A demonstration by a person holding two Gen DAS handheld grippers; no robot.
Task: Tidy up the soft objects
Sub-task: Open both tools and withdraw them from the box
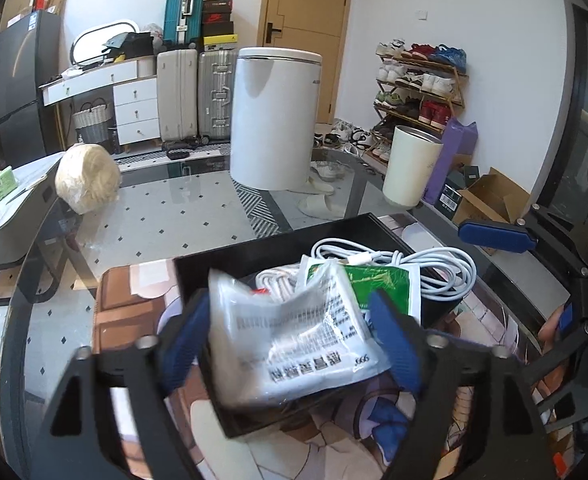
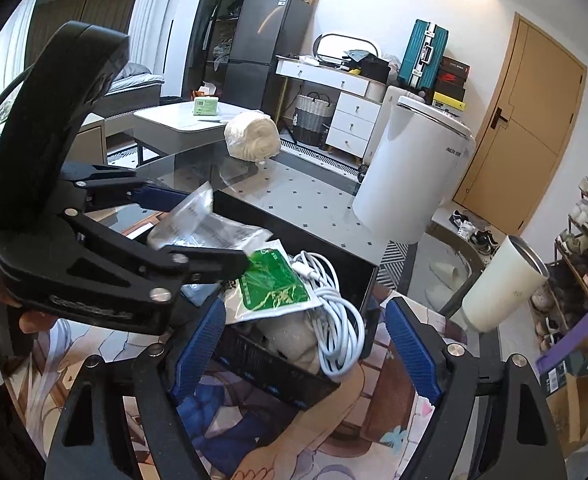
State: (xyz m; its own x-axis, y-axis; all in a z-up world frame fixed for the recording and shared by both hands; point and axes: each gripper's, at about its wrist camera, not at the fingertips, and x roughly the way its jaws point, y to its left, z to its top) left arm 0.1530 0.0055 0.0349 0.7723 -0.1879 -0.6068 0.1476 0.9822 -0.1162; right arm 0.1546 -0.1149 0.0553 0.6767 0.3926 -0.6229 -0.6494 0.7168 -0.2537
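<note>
A black bin (image 1: 198, 276) (image 2: 358, 268) sits on a printed mat. It holds a coiled white cable (image 1: 426, 264) (image 2: 334, 320), a green packet (image 1: 378, 284) (image 2: 274, 284) and a beige cloth (image 2: 290, 340). My left gripper (image 1: 294, 336) (image 2: 198, 232) stands open over the bin, its fingers either side of a clear plastic packet with printed text (image 1: 294, 332) (image 2: 210, 228), which lies on top of the contents. My right gripper (image 2: 306, 344) is open and empty, its fingers either side of the bin's near corner; one of its fingers (image 1: 494, 236) shows in the left wrist view.
A white cup (image 1: 412, 164) (image 2: 498, 284) stands on the glass table beyond the bin. A wrapped roll of beige cloth (image 1: 88, 178) (image 2: 252, 136) lies further back. A white round bin (image 1: 272, 116) (image 2: 410, 176), suitcases and a shoe rack stand on the floor behind.
</note>
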